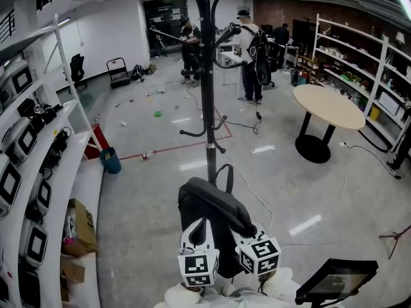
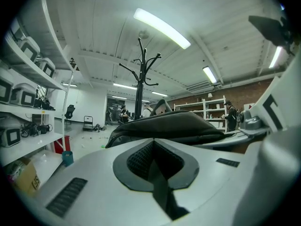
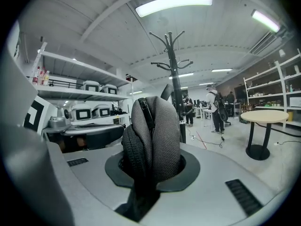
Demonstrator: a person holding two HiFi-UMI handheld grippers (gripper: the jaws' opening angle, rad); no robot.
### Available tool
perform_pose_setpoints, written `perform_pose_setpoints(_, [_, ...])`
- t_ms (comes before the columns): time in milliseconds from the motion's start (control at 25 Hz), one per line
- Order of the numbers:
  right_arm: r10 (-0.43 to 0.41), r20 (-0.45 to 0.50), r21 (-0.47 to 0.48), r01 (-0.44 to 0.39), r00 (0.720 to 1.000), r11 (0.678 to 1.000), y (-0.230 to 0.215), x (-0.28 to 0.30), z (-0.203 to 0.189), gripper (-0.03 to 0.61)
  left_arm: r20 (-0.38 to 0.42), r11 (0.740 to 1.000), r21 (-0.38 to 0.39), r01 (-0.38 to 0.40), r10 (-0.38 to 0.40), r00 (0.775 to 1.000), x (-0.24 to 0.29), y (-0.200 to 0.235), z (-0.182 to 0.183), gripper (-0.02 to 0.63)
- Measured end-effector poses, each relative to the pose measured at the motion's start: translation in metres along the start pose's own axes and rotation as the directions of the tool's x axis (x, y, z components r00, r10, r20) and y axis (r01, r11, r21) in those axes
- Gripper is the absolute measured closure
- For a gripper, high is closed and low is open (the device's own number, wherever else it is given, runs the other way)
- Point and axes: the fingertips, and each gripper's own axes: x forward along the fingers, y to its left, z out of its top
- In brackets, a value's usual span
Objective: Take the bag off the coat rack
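Here, low in the frame's centre, the left claw is sitting pressed together, gripping nothing, just under the black backpack. The right claw is pinching its mesh shoulder strap. With one pinch carrying everything, the strap could be working loose, or the top loop snagging a lower hook of the coat rack behind.

The bag is black, its strap a grey mesh weave, and the coat rack is black too. At lower centre of the head view the two cubes carry black-and-white square markers. At right, the round table has a beige top on a black base.
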Motion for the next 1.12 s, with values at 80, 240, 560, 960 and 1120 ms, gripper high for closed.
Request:
perform_pose_setpoints(80, [-0.002, -0.001, 0.006, 0.002, 1.0, 1.0, -0.0011, -0.0011, 0.0, 0.508, 0.004, 1.0, 0.003, 0.001, -0.001, 1.0, -0.0006, -0.0018, 0.0014, 0.612])
perform_pose_setpoints(240, [-0.004, -0.006, -0.008, 0.004, 1.0, 1.0, -0.0008, -0.0009, -0.0001, 0.508, 0.003, 1.0, 0.003, 0.003, -0.003, 1.0, -0.0015, -0.0036, 0.0008, 0.612])
perform_pose_setpoints(560, [-0.008, -0.017, -0.038, 0.008, 1.0, 0.999, 0.0019, 0.0011, -0.0021, 0.508, -0.012, 1.0, -0.005, 0.008, -0.008, 1.0, -0.0022, -0.0019, -0.0042, 0.612])
perform_pose_setpoints(960, [-0.029, 0.002, -0.052, 0.029, 1.0, 0.998, -0.0034, 0.0014, 0.0031, 0.508, -0.004, 1.0, 0.01, 0.015, -0.015, 1.0, 0.0002, -0.0016, 0.0, 0.612])
perform_pose_setpoints(1120, [-0.032, 0.007, -0.066, 0.032, 0.999, 0.997, -0.004, 0.0053, 0.0063, 0.508, -0.005, 1.0, 0.011, 0.008, -0.008, 1.0, 0.0015, 0.003, 0.0009, 0.612])
